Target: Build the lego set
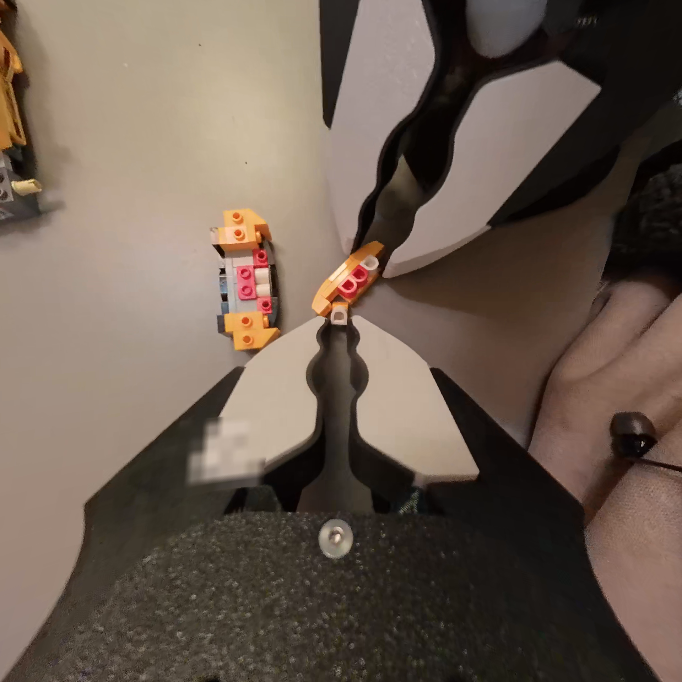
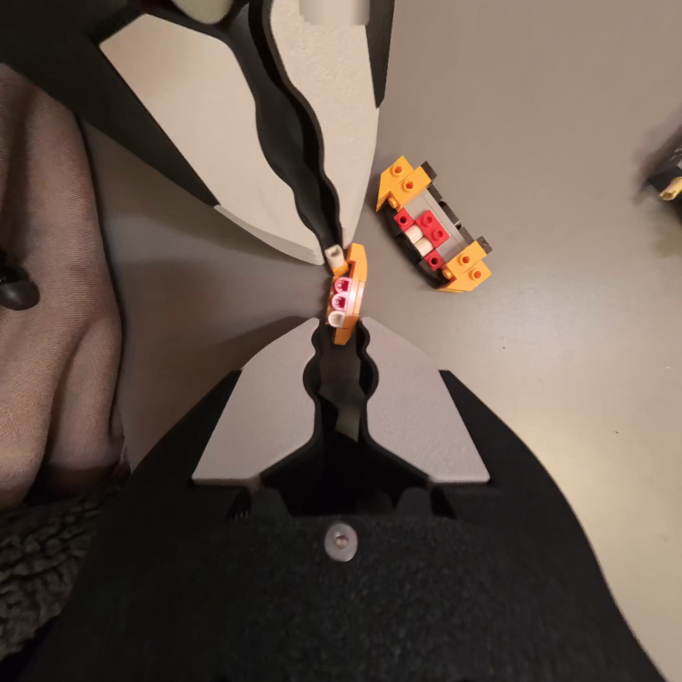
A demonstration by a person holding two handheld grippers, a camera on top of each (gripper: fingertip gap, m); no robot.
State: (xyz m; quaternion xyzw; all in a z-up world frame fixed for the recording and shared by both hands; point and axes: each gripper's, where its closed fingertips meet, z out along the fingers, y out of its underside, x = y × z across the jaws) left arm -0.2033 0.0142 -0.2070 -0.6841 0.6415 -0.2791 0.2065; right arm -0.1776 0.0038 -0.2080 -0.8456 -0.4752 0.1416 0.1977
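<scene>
My left fingers pinch a small white piece; my right fingers clamp the orange curved assembly, seemingly touching it, above the counter. Larger build lies nearby.

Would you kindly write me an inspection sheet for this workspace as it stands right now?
Surface: plain grey tabletop, a few small specks.
Job's things: orange curved lego sub-assembly held off the table; small white brick at its end; larger orange, red and grey lego assembly lying on the table apart.
Clutter: partly visible lego build at the edge.
Grippers: left hand-held gripper shut on the small white brick; right hand-held gripper shut on the sub-assembly.
Cables: nothing seen.
Surroundings: a person's hand with a dark bead on a cord.
</scene>
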